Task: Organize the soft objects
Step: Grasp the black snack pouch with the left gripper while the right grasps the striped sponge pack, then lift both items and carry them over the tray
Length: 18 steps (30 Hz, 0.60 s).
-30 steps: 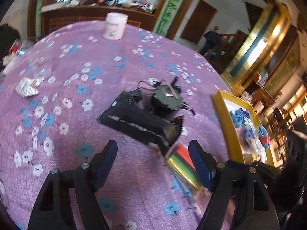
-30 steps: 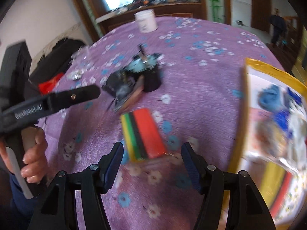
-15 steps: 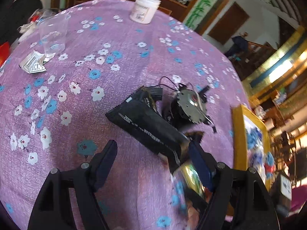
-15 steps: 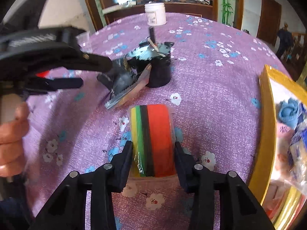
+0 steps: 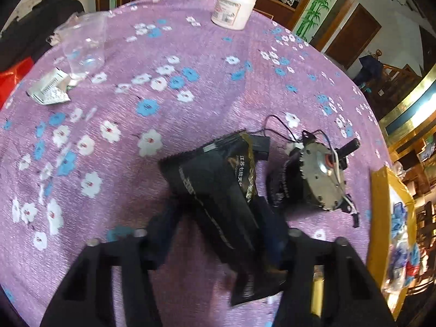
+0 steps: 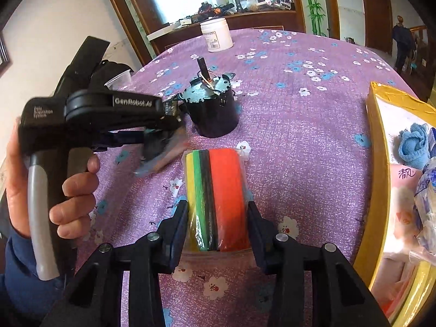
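A black foil pouch lies on the purple flowered tablecloth. My left gripper straddles its near half, its jaws closing, and both pads touch the pouch's sides. In the right wrist view the left gripper, held by a person's hand, pinches that pouch. My right gripper is shut on a wrapped pack of sponges striped yellow, green, black and red. The pack rests on the cloth.
A black geared motor with loose wires stands right behind the pouch. A white jar is at the far edge, with a clear plastic cup and a crumpled wrapper far left. A yellow box holds a blue cloth and packets.
The left gripper came forward and down over the black pouch and its jaws narrowed onto it. The right gripper closed on the striped pack half a second ago and has held still since.
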Each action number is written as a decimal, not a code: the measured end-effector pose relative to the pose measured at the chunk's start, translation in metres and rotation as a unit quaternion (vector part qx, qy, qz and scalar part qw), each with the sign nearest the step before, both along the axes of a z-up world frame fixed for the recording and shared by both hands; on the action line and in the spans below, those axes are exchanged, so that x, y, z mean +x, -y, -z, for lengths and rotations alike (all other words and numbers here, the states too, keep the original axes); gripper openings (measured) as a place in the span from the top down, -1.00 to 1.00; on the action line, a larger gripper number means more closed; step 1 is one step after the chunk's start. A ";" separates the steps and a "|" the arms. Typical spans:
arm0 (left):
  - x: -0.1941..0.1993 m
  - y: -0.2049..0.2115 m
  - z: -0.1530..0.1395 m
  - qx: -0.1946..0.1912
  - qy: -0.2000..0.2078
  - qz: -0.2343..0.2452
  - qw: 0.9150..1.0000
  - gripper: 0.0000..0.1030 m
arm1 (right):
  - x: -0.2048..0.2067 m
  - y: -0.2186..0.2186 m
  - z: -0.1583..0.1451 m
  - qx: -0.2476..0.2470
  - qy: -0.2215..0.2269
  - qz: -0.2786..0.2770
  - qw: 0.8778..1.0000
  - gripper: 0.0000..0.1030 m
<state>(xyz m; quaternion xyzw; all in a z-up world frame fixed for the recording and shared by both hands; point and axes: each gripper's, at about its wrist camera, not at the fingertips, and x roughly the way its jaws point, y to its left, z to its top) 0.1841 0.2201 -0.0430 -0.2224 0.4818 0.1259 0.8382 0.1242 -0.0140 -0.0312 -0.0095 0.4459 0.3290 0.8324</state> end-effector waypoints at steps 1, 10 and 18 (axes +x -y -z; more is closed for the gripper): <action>-0.003 -0.001 0.000 0.002 0.005 0.006 1.000 0.08 | -0.001 0.000 0.000 0.000 0.001 0.000 1.000 0.12; -0.026 0.002 -0.013 0.049 0.043 0.008 0.998 0.30 | 0.000 0.004 -0.003 0.003 0.010 0.014 1.000 0.12; -0.047 0.011 -0.044 0.096 0.123 -0.014 0.988 0.30 | -0.003 0.010 -0.011 0.013 0.030 0.029 0.999 0.12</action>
